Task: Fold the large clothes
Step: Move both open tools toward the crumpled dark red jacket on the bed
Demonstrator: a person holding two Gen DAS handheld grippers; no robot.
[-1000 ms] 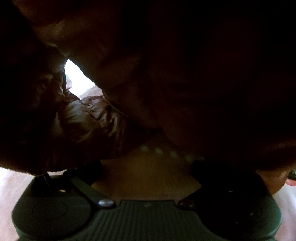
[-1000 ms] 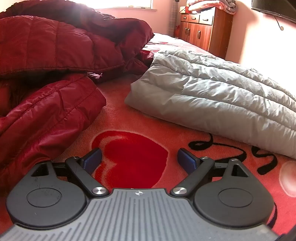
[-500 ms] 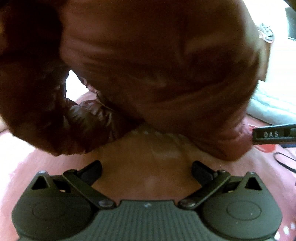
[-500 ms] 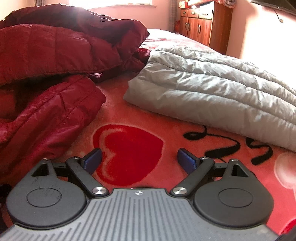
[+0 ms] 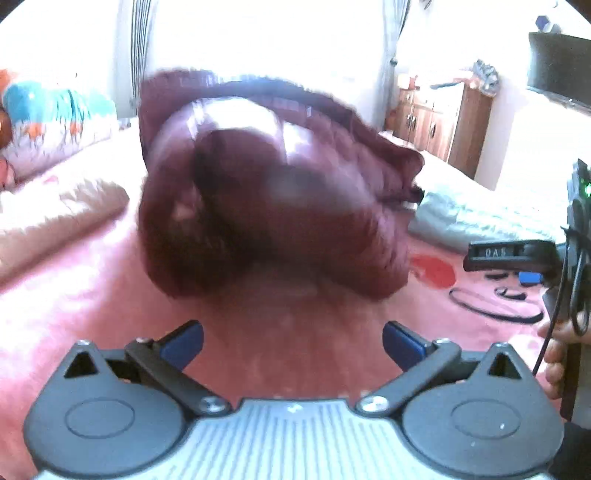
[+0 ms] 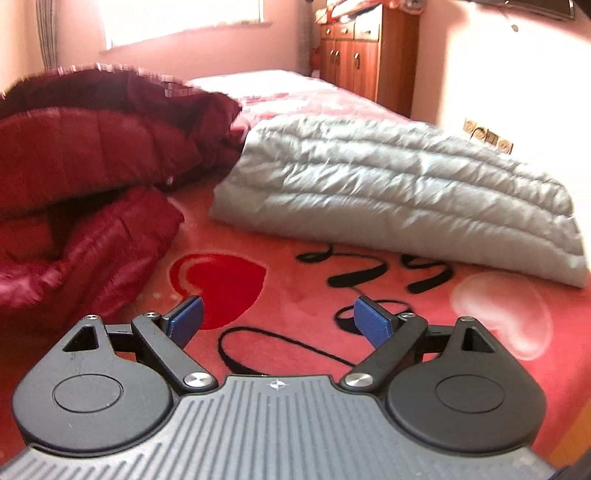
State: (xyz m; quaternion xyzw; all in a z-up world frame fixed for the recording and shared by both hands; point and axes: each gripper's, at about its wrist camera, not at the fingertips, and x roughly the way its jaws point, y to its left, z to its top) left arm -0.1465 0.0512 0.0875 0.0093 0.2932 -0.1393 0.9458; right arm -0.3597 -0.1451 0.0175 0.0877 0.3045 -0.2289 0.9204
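Two tools (image 5: 291,341) (image 6: 277,321) open, 2 jackets (image 6: 85,166) (image 6: 399,192)

Home bedroom, bed under a red plush heart-print blanket (image 6: 295,295), brown wooden cabinet (image 6: 354,55), bright window with sill (image 6: 177,18), patterned pillow (image 5: 55,122)

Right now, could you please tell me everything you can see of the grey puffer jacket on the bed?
The grey puffer jacket is a pale silver-grey quilted garment with horizontal padded channels and slightly shiny, crinkled fabric. It lies folded into a thick flat bundle on the red blanket, with its far left corner beside the dark red jacket; whether they touch is unclear. Neither gripper touches it.
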